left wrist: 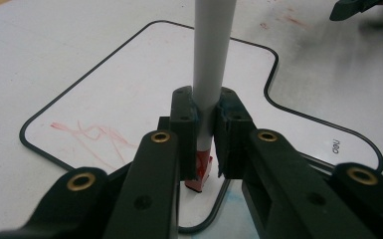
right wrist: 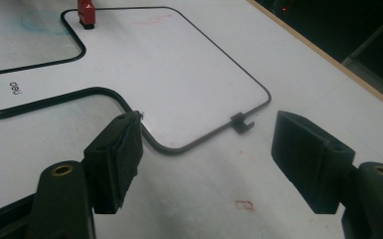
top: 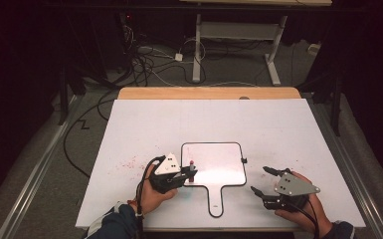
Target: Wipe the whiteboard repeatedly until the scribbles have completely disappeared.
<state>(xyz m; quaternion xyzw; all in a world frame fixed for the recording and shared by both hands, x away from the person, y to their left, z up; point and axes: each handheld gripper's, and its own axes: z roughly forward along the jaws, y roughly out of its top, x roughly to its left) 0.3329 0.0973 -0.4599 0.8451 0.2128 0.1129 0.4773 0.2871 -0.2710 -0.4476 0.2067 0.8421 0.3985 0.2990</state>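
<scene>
We see the left hand-held gripper (top: 185, 175) clamped on a marker (left wrist: 211, 64), a smooth, round, pale grey barrel standing nearly upright between its matte black jaws. The marker's red end (left wrist: 199, 172) points down at the lower left corner of a small whiteboard (top: 214, 157), and from the left gripper view it seems to touch the surface, though the jaws hide the exact contact. The whiteboard is a glossy white panel with rounded corners, a thin dark rim and a paddle-like handle (top: 215, 201) reaching toward the person; it lies flat on the table (top: 288, 129), which is covered by a matte white sheet with a strip of pale wood showing along the far edge. Faint red scribbles (left wrist: 92, 137) mark the board, and reddish smudges (top: 127, 163) stain the sheet to its left. A small black clip (right wrist: 241, 122) juts from the board's right rim.

The right hand-held gripper (top: 264, 180) rests open just right of the handle, its blocky, rubbery-looking pads (right wrist: 122, 154) spread wide apart over bare sheet with nothing between them. A flat grey three-cornered plate (top: 293, 185) sits on top of it, and another paler one (top: 168, 164) tops the left one.
</scene>
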